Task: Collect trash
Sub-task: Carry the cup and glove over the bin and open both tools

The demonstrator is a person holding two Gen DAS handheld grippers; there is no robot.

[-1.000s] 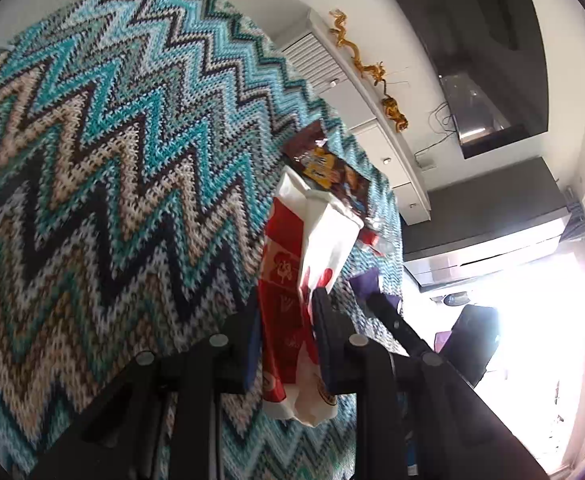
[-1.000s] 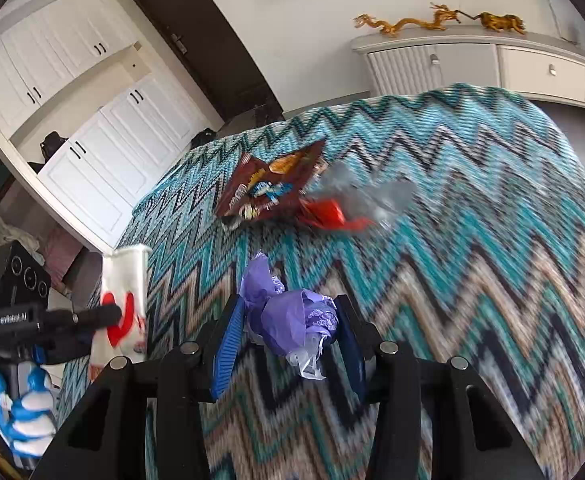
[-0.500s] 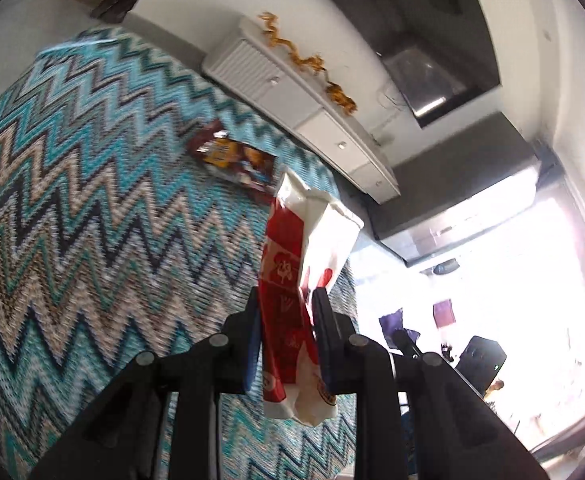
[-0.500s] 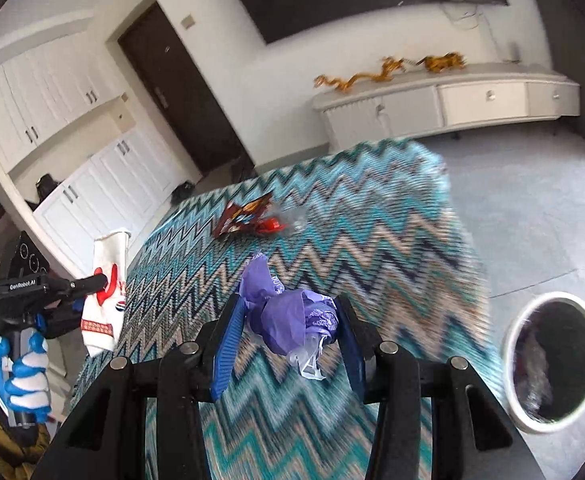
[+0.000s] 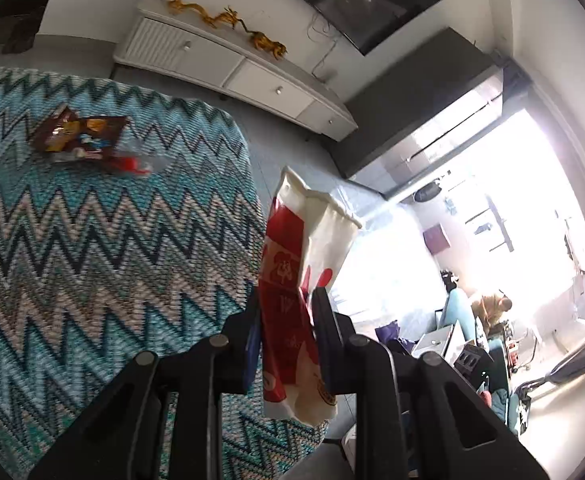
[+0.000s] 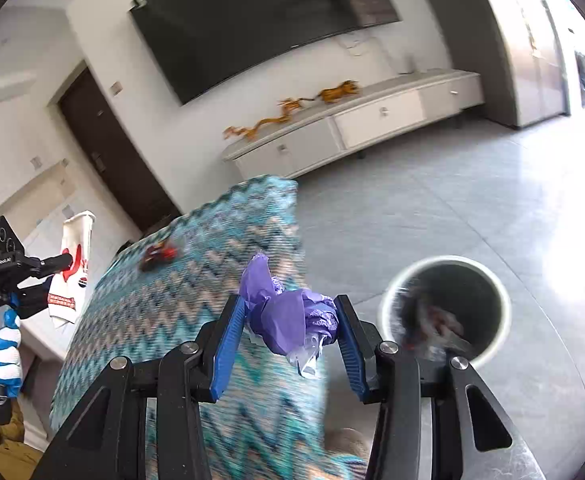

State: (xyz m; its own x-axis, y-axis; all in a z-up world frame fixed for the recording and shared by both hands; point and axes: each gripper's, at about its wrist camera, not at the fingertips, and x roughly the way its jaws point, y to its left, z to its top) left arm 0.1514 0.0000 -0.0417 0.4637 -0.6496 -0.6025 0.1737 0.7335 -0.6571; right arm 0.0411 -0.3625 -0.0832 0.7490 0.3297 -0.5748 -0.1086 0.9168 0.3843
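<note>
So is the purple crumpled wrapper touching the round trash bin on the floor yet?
Apart. In the right wrist view the purple wrapper sits pinched in the right gripper, with bare floor showing between it and the trash bin.

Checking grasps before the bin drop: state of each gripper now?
Left gripper: shut on the red-and-white paper bag.
Right gripper: shut on the crumpled purple wrapper.

At the left edge of the right wrist view, the left gripper point(image 6: 66, 266) bore a small white label reading roughly "GenRobot.AI"; the bag's point(image 5: 292, 280) red print stayed illegible.
</note>
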